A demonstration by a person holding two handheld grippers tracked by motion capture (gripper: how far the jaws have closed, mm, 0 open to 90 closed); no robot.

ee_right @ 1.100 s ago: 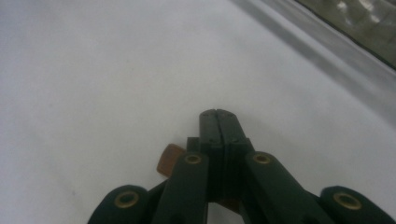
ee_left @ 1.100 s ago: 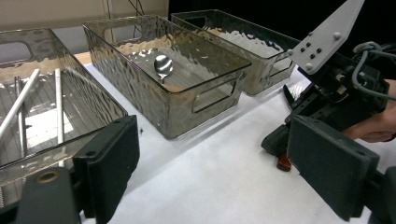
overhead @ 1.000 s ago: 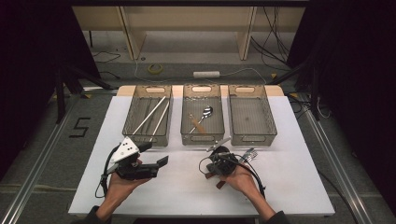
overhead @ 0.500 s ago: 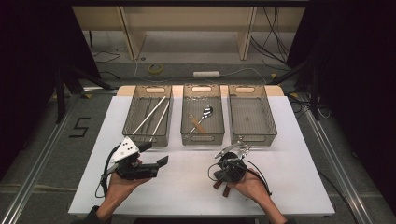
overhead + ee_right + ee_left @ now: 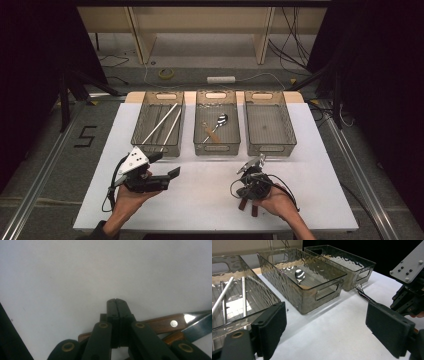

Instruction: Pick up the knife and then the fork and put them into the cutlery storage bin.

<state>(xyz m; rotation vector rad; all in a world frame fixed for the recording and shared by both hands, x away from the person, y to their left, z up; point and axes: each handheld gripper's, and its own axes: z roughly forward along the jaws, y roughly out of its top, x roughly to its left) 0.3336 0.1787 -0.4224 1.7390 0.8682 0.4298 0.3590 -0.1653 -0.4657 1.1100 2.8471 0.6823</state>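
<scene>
My right gripper (image 5: 252,184) hangs low over the white table's (image 5: 210,200) front right. Its jaws are pressed together (image 5: 116,302), shut on wooden-handled cutlery (image 5: 160,323) that crosses under them. Two wooden handles (image 5: 247,205) stick out toward the person, and fork tines (image 5: 256,162) (image 5: 362,291) point toward the bins. A knife blade (image 5: 198,328) shows at the right. My left gripper (image 5: 165,175) (image 5: 337,330) is held front left with its jaws wide open and nothing between them.
Three clear bins stand in a row at the back. The left bin (image 5: 150,142) holds long metal sticks (image 5: 165,122). In the middle bin (image 5: 217,147) lie a spoon (image 5: 221,119) and a wooden-handled piece (image 5: 212,132). The right bin (image 5: 270,145) holds nothing.
The right hand has shifted a little to the right and turned, so the fork tines swung from pointing right to pointing at the bins. The left gripper has not moved.
</scene>
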